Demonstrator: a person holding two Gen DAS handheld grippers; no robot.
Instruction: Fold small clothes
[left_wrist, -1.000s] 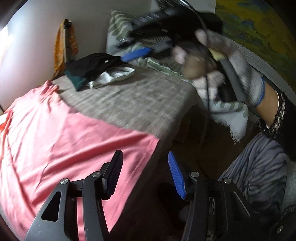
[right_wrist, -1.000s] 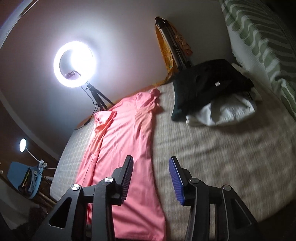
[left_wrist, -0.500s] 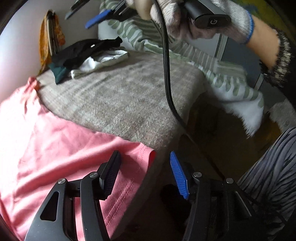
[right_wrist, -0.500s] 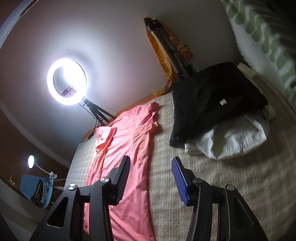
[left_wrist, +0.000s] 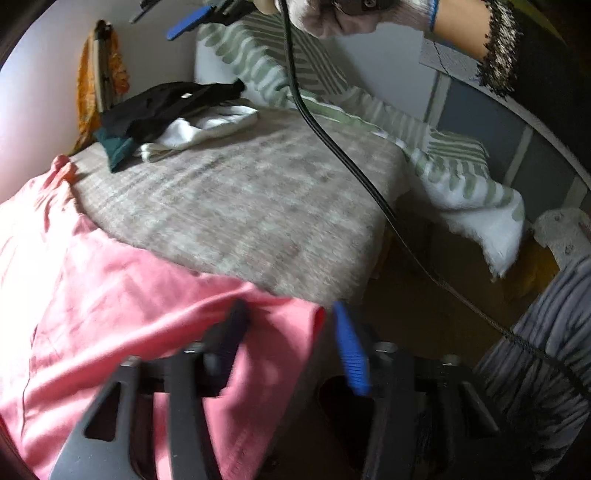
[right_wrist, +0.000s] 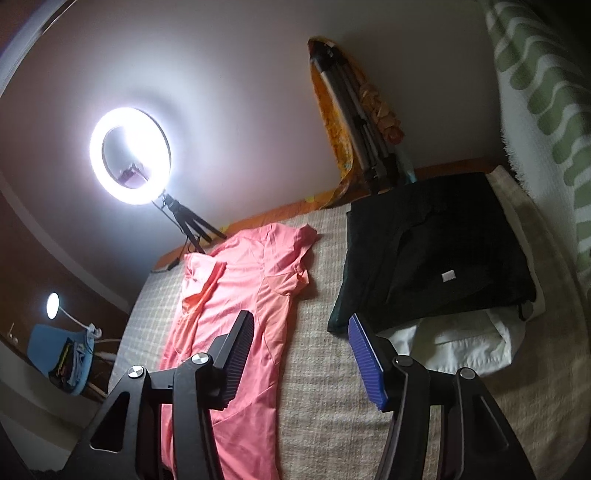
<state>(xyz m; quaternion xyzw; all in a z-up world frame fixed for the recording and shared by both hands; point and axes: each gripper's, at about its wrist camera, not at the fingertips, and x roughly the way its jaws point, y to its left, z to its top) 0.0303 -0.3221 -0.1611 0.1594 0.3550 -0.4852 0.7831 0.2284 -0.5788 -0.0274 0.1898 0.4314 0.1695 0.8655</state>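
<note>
A pink T-shirt (left_wrist: 110, 302) lies spread flat on the checked beige bed cover (left_wrist: 240, 199); in the right wrist view the shirt (right_wrist: 236, 295) runs lengthwise with its collar and sleeves at the far end. My left gripper (left_wrist: 291, 332) is open, its jaws either side of the shirt's near hem corner at the bed's edge. My right gripper (right_wrist: 301, 354) is open and empty, held above the bed between the shirt and a clothes pile. It also shows at the top of the left wrist view (left_wrist: 184, 22), held by a gloved hand.
A pile of folded clothes, black (right_wrist: 436, 251) on white (right_wrist: 461, 343), lies at the far right of the bed. A green-striped blanket (left_wrist: 332, 99) hangs along the right side. A ring light (right_wrist: 129, 155) and an orange cloth with a tripod (right_wrist: 354, 110) stand by the wall. A black cable (left_wrist: 332, 140) crosses the left view.
My left gripper has moved in and down to the shirt's hem corner. My right gripper has moved up and forward over the bed, towards the clothes pile.
</note>
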